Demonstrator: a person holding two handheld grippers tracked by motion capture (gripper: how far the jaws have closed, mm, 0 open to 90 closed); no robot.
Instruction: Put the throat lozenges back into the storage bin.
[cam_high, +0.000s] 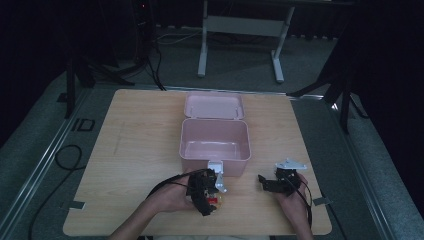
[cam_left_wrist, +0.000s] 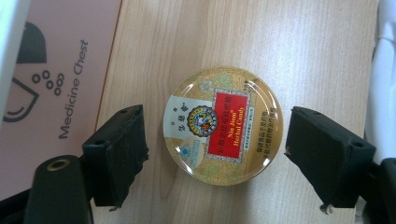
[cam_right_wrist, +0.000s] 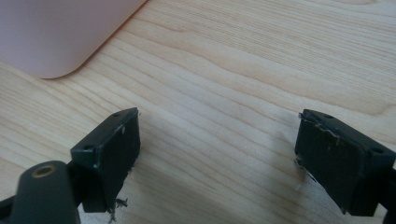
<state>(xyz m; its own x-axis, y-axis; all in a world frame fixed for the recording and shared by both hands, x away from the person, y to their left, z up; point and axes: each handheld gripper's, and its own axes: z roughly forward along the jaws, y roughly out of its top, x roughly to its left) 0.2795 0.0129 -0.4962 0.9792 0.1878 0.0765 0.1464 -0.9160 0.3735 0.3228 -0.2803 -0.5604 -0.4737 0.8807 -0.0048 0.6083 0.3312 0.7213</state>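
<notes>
Both jaws wide around untouched candy tin (cam_left_wrist: 223, 125)

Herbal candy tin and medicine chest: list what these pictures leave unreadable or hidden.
- Herbal candy tin: its small print is too fine to read in the left gripper view; in the high view the left gripper covers most of it.
- Medicine chest: its printed logo is cut off by the left edge of the left gripper view.
- Chest's near inner wall: hidden by its own rim in the high view.
</notes>
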